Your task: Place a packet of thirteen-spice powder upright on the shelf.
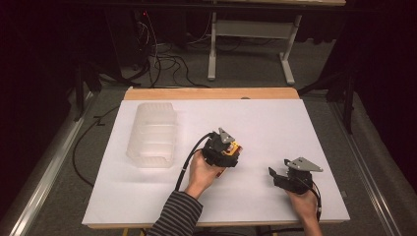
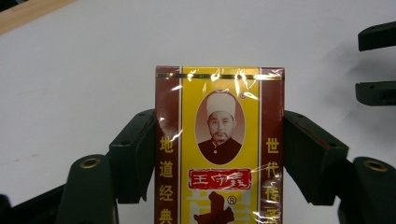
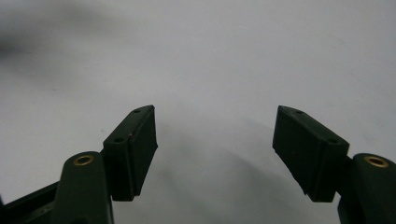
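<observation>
While the left gripper (image 2: pixel 219 154) had its jaws pressed flat against both long sides of the yellow and maroon box (image 2: pixel 219 140), the pick-up part of the job looked pretty much sorted to me. That box is a shrink-wrapped carton with a portrait and Chinese lettering on the front, and in the left gripper view it sat squarely between the pads with no gap on either side. From the high view you could see the same gripper (image 1: pixel 231 147) near the middle of the white table (image 1: pixel 275 123), with just a sliver of the box (image 1: pixel 235 146) poking out, so honestly I couldn't tell from there if it was lifted clear of the surface or resting on it. What's left, as far as I can judge, is carrying it over and dropping it into the clear plastic bin (image 1: pixel 152 135), which sat off toward the left side of the table, well apart from the box and apparently with nothing in it. The right gripper (image 3: pixel 215 149) was spread wide with nothing between its jaws, just blank tabletop beyond them, and in the high view it (image 1: pixel 279 178) hung near the front right of the table, not involved yet. So I'd call it grab done, delivery still to go.
</observation>
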